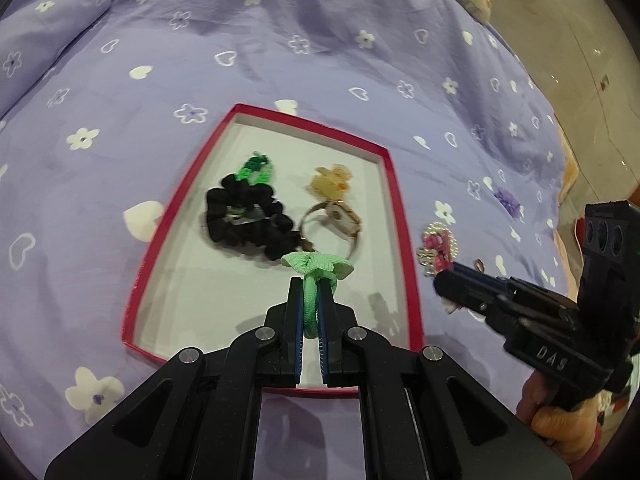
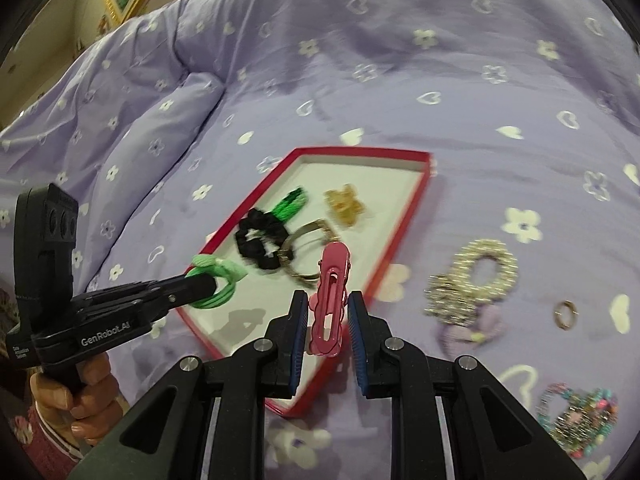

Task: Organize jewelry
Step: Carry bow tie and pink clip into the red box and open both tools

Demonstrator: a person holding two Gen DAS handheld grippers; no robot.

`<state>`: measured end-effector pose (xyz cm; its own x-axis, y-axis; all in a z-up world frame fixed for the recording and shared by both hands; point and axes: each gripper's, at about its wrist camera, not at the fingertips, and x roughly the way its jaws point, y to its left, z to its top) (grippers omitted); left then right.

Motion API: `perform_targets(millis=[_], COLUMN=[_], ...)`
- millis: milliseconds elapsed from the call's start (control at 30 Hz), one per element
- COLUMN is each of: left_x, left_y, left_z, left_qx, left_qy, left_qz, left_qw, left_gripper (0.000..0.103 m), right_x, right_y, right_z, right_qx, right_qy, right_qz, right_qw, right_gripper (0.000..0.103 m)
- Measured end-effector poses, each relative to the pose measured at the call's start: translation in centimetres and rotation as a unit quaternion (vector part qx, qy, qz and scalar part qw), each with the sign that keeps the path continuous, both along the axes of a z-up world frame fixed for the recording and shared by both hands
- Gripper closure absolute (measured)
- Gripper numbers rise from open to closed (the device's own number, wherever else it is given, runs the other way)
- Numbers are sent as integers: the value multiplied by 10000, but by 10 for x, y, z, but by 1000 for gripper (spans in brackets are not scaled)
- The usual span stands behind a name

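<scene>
A bed (image 1: 280,40), covered by a lilac sheet printed with white flowers and hearts, filled both views. On it lay a shallow red box (image 1: 400,216) with a white floor. Over the near part of that box hung the left gripper (image 1: 311,292), its jaws clamped together on a light green hair tie (image 1: 316,266) whose knotted bow stuck out past the fingertips. The right gripper (image 2: 329,304), seen from its own camera above the near right edge of the box, was clamped on a pink hair clip (image 2: 330,300) that stood upright between the pads. A hand (image 2: 76,396) gripped the left tool's handle.

Inside the box lay a black scrunchie (image 1: 244,216), with a bright green hair tie (image 1: 258,168) touching its far side, a gold-toned wristwatch (image 1: 340,220) just to its right, and an amber hair claw (image 1: 332,178) beyond the watch.

Outside the box, on the sheet to its right, rested a pearly beaded scrunchie (image 2: 486,268), a glittery silver piece (image 2: 448,296) touching it, a pale purple bow (image 2: 472,332), a multicoloured beaded bracelet (image 2: 580,420) and a small gold ring (image 2: 564,314), well apart from the box.
</scene>
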<state>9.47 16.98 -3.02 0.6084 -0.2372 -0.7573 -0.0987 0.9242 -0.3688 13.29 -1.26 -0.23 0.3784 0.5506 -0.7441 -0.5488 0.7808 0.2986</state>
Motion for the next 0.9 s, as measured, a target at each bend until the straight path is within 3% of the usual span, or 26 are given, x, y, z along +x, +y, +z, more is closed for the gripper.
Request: perform_targets(millis=[367, 900], left_x=[14, 28], left_y=[26, 40], left_z=[-25, -58], left_qx=[-214, -166], left_qy=[248, 629], left_qz=[220, 362], left_qw=[9992, 9972], left_gripper=[98, 97], right_x=[11, 10], right_y=[58, 80], right_z=[-34, -55], right_qx=[-376, -784], right_qy=[303, 427], right_qz=[473, 780], right_qw=[9977, 9929], right_gripper=[83, 82])
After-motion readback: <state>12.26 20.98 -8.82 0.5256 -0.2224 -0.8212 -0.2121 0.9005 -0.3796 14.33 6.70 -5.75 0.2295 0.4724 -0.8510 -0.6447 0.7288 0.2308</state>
